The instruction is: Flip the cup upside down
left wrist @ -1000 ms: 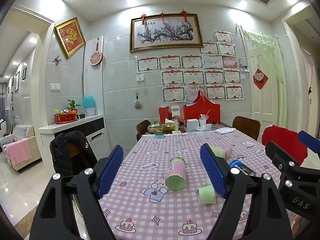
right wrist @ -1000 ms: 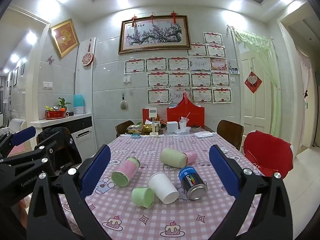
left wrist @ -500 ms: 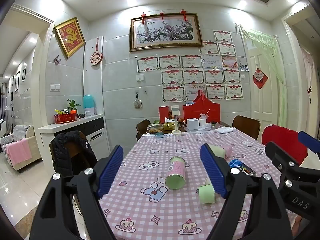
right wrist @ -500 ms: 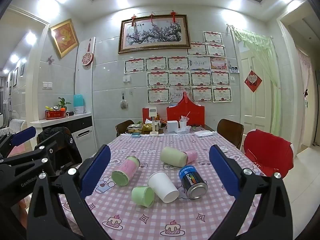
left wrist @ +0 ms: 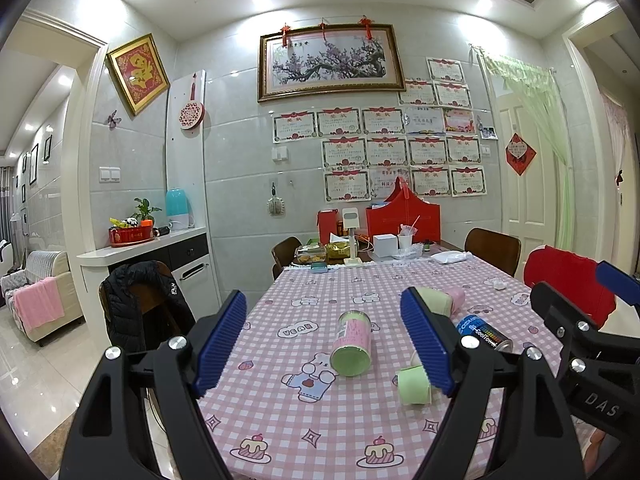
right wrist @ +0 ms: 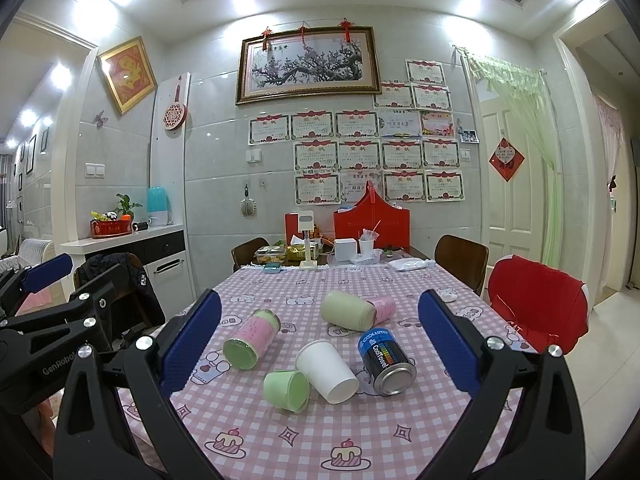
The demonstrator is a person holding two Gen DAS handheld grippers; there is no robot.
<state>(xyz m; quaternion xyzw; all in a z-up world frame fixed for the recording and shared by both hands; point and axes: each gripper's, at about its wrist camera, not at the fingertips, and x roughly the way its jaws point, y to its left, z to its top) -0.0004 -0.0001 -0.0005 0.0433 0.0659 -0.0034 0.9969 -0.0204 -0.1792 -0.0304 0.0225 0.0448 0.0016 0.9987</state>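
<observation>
Two handheld tools are held above the near edge of a worktop (right wrist: pixel 400 432) covered in a pink checked cloth. The right tool (right wrist: pixel 320 344) is spread wide and holds nothing; the left tool (left wrist: pixel 322 340) is likewise spread wide and empty.

Several cups lie on their sides. In the right wrist view, a white paper cup (right wrist: pixel 327 371) lies at centre, mouth toward 5 o'clock. A small green cup (right wrist: pixel 286 390) touches it at 9 o'clock. A pink and green cup (right wrist: pixel 251 338) lies at 10 o'clock, a pale green cup (right wrist: pixel 347 310) at 12 o'clock with a pink cup (right wrist: pixel 382 308) partly hidden behind it. A dark can (right wrist: pixel 386 362) lies just beside the white cup at 3 o'clock.

Which cup is meant is not stated; the white one seems likeliest, lying between the right tool's fingers. It would best be gripped lightly across its middle, since thin paper may crush, then lifted clear of its neighbours, rotated mouth down and set on bare cloth.

In the left wrist view, the white cup is almost wholly hidden behind the tool's right finger, and the can is partly covered.
</observation>
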